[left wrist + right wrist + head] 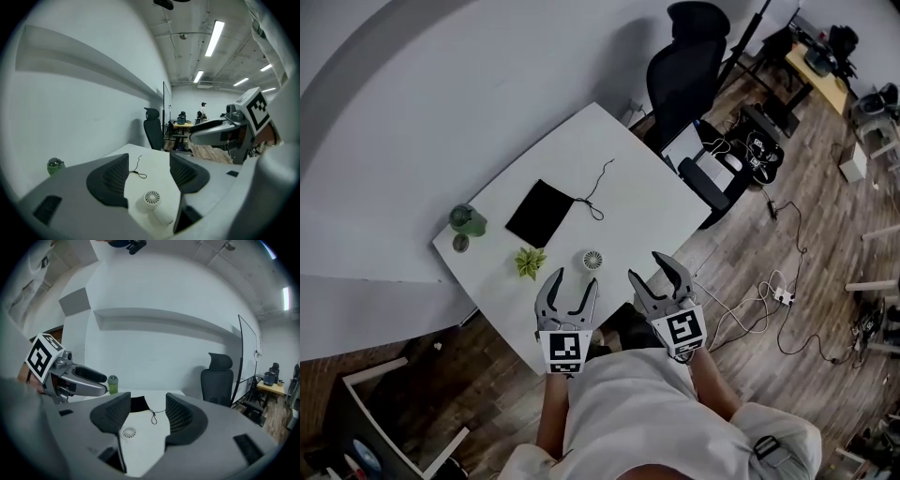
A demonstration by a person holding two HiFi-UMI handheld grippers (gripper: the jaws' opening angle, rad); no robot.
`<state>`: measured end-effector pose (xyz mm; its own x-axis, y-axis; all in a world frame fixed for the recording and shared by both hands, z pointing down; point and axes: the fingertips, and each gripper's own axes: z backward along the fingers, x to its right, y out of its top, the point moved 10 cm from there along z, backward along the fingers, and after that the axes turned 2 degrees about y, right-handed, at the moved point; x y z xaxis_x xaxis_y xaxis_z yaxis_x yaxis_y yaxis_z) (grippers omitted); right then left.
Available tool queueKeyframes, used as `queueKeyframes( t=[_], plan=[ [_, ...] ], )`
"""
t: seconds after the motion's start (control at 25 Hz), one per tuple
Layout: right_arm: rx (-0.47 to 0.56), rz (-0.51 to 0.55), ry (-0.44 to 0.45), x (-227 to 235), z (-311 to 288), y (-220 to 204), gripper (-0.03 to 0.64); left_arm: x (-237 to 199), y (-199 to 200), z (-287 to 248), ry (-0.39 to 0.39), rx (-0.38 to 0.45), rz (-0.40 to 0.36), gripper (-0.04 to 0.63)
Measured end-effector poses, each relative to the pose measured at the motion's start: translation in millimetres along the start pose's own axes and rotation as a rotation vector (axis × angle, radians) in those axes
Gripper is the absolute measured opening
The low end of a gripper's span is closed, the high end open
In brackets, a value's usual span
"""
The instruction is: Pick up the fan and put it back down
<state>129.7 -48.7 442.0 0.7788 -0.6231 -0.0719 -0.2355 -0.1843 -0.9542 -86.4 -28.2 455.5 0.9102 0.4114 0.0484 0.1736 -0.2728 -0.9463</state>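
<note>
Floor of dark wood planks [806,244] takes the right and lower part of the head view, and a pale wall [441,84] takes the upper left. Next to this wall stands a white worktop [628,178], seen cornerwise. A black office chair [686,66] stands at its far right side, and loose cables [764,298] lie on the floor to the right. The person [628,412], in a light shirt, stands at the near edge of the worktop and holds both grippers out over that edge.

The left gripper [575,278] has its fingers spread apart and pinches nothing. In the left gripper view only the worktop and the fan show through the gap. The right gripper [645,264] also has its fingers spread, with nothing held between them. The two grippers are side by side, near each other but not touching.

On the worktop a flat black cloth [539,213] lies near the middle. A green bottle [467,220] stands at the left corner, close to the wall. A small green plant [529,262] stands near the front edge. The fan [592,260], small and white with a round grille, rests on the worktop just to the right of the plant. It lies just ahead of the left gripper's fingers and to the left of the right gripper, and no finger touches it. A thin dark cord [595,192] runs from the right corner of the cloth toward the chair.
</note>
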Motion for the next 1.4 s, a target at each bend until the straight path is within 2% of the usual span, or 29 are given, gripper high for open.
queueKeyframes(
  t=[0.64,1.4],
  plan=[
    [-0.141,-0.021,0.187,45.1,-57.3,-44.4,0.235,11.2,-36.3,-70.5,0.050,-0.203,0.094,0.291],
    [-0.312,-0.030,0.297,56.9,-106.5,-101.1,0.235,13.8,-102.4,-126.6,0.037,-0.467,0.183,0.333]
  ],
)
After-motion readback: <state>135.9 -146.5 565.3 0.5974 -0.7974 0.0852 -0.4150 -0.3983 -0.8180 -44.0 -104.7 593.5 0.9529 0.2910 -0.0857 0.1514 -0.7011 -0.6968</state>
